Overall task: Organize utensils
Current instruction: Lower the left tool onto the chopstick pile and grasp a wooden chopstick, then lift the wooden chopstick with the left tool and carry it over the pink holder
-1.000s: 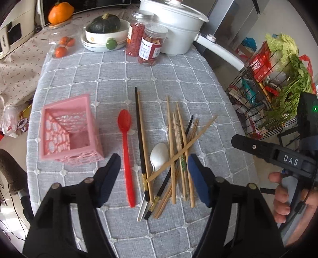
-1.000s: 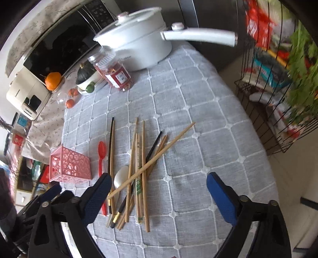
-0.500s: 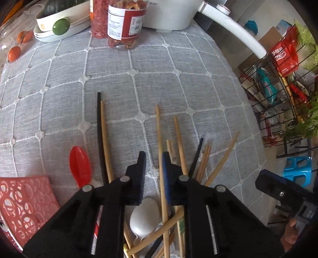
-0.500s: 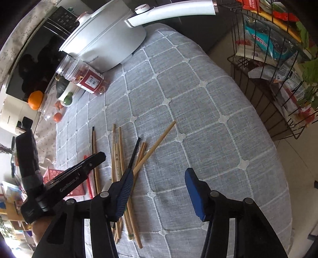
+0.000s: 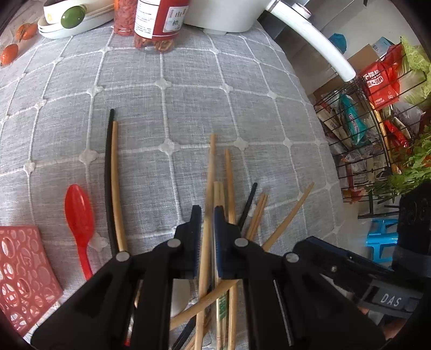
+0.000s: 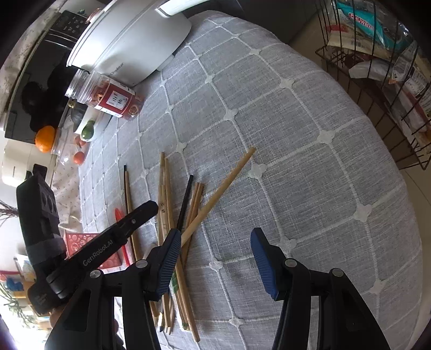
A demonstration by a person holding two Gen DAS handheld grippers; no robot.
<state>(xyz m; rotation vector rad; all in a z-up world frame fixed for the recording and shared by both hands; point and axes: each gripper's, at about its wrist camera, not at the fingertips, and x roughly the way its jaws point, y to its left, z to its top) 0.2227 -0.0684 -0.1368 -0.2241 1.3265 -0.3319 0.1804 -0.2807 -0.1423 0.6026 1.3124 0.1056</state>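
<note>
Several wooden and black chopsticks (image 5: 229, 172) lie in a loose pile on the grey checked tablecloth (image 5: 161, 80). My left gripper (image 5: 207, 215) is shut on one long wooden chopstick (image 5: 211, 161) in the pile. A red spoon (image 5: 79, 215) and a black and wooden chopstick pair (image 5: 111, 175) lie to the left. The pink perforated holder (image 5: 21, 269) stands at the lower left. A white spoon (image 5: 180, 296) shows under the jaws. My right gripper (image 6: 215, 250) is open above the cloth, its left finger over the pile (image 6: 188, 210).
A white pot (image 6: 129, 43) with a long handle (image 5: 309, 40), two jars (image 5: 159, 24), a bowl (image 5: 72, 21) and oranges (image 6: 44, 138) stand at the table's far side. A wire rack of groceries (image 5: 377, 121) stands right of the table edge.
My left gripper dropped to the pile and closed from wide open onto a wooden chopstick. My right gripper came lower and nearer to the pile, staying open.
</note>
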